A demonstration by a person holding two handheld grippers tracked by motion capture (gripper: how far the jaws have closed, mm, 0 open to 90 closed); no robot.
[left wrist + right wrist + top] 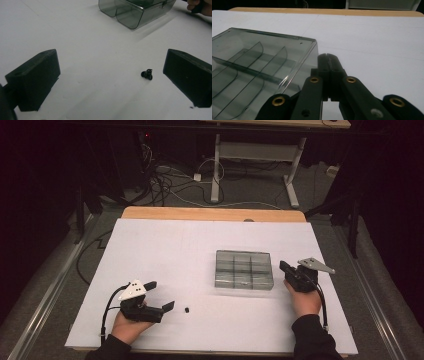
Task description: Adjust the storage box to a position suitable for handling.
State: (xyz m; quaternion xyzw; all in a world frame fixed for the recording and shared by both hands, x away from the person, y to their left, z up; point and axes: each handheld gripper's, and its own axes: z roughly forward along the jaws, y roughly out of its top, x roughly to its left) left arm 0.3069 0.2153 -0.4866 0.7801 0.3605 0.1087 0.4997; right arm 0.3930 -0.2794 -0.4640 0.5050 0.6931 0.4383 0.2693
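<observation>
A smoky clear plastic box (pixel 244 270) with divided compartments and a closed lid lies on the white table (pixel 165 250), right of centre. A small black part (pixel 186 310) lies loose on the table near the front. My left gripper (pixel 162 296) rests at the front left, open, its jaws pointing right toward the part. In the left gripper view the small black part (pixel 147 74) sits ahead between the spread jaws, nearer the right one, untouched. My right gripper (pixel 283 266) is shut with nothing in it, its tip beside the box's right edge (pixel 312 53).
The wooden table edge (pixel 210 213) runs along the back. Beyond it the floor holds tangled cables (pixel 165 180) and a white desk frame (pixel 216 165). Bare white surface spreads across the back and left of the table.
</observation>
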